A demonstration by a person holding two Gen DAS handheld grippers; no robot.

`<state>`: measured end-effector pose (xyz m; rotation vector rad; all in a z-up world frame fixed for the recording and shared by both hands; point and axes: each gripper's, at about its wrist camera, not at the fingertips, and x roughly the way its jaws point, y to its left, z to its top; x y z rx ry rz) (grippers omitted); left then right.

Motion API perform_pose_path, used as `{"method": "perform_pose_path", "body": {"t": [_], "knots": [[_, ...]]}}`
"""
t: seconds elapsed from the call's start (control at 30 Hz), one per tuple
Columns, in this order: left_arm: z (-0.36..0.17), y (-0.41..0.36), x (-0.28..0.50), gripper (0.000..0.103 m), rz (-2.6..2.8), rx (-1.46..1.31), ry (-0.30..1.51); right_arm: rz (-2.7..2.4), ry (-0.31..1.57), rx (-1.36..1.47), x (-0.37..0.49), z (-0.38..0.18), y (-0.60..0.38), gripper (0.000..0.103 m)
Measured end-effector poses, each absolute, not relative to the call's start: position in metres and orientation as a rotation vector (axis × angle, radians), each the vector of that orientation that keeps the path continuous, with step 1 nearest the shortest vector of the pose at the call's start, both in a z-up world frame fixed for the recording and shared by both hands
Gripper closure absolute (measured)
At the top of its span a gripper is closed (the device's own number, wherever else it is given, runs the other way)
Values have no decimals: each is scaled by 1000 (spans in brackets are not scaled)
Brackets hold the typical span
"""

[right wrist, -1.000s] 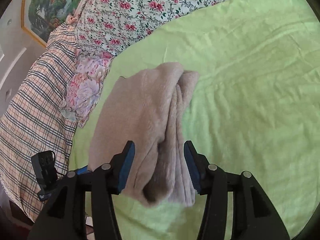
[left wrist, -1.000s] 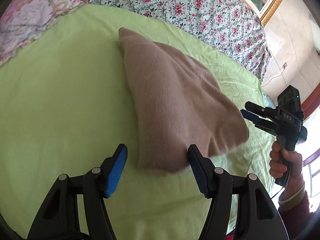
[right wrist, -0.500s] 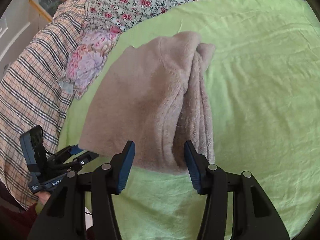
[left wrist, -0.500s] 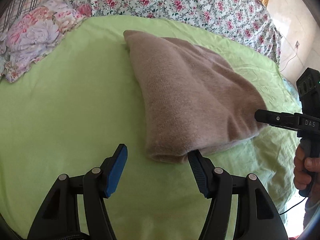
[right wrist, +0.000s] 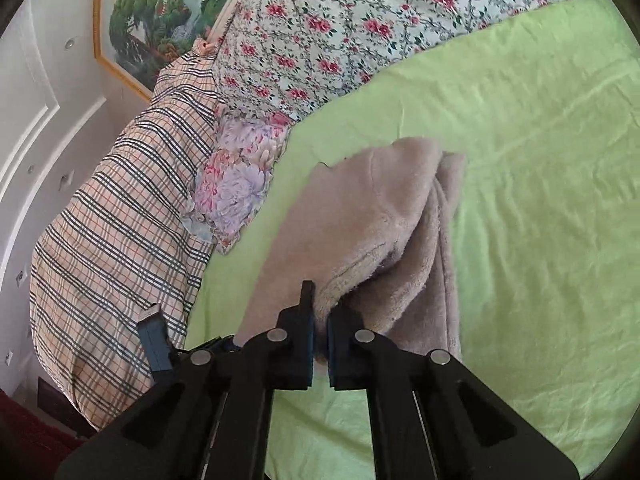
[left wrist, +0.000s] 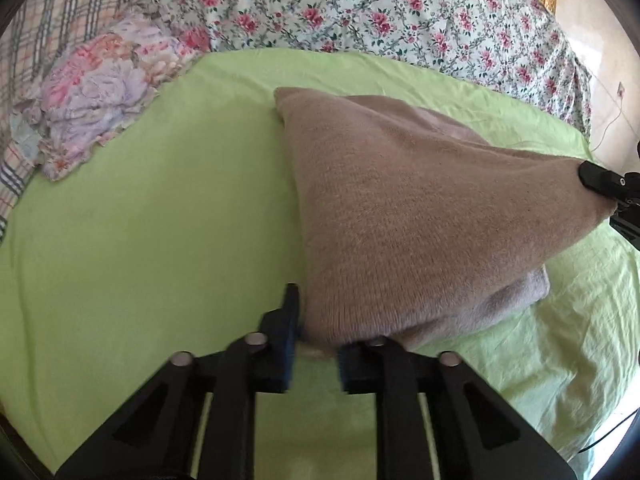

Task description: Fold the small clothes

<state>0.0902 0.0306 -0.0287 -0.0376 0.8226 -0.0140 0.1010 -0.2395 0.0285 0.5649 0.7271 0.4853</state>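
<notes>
A brown fleece garment [left wrist: 420, 208] lies folded on the green sheet [left wrist: 140, 220]. In the left wrist view my left gripper [left wrist: 316, 320] is closing its jaws on the garment's near corner, and cloth is pinched between the blue pads. At the right edge, the right gripper [left wrist: 600, 180] holds the other corner up off the sheet. In the right wrist view the garment [right wrist: 360, 216] shows its folded layers, and my right gripper [right wrist: 318, 312] is closing on its near edge with cloth between the pads. The left gripper [right wrist: 154, 336] is at the lower left.
A rose-print quilt [left wrist: 380, 12] runs along the far side of the bed. A floral pillow [left wrist: 92, 92] and plaid bedding [right wrist: 112, 248] lie at the head. A framed picture [right wrist: 160, 12] hangs on the wall. Bare green sheet [right wrist: 540, 160] stretches right of the garment.
Both grippers went from wide open to closed on the garment's near corners. The corner in the right gripper has lifted, and the cloth is pulled taut between the two.
</notes>
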Motion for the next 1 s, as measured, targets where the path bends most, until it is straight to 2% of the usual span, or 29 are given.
{"method": "perform_pose_path", "body": {"t": [0.13,0.33,0.63,0.93,0.97,1.0], "knots": [[-8,36,77,96,26,-59,738,464,741,532,99,22,-238,97],[-9,20,72,98,53,29,726,355,807,369,101,2,-231,97],[-53,43,83,98,26,-106,885,275,933,268,108,-42,-228,98],[-47,49,77,97,-100,-149,926,229,962,190,101,-34,-219,97],[-42,53,73,97,-143,-169,925,227,975,197,100,-34,-221,97],[-36,56,68,97,-181,-181,920,231,987,213,99,-33,-224,91]]}}
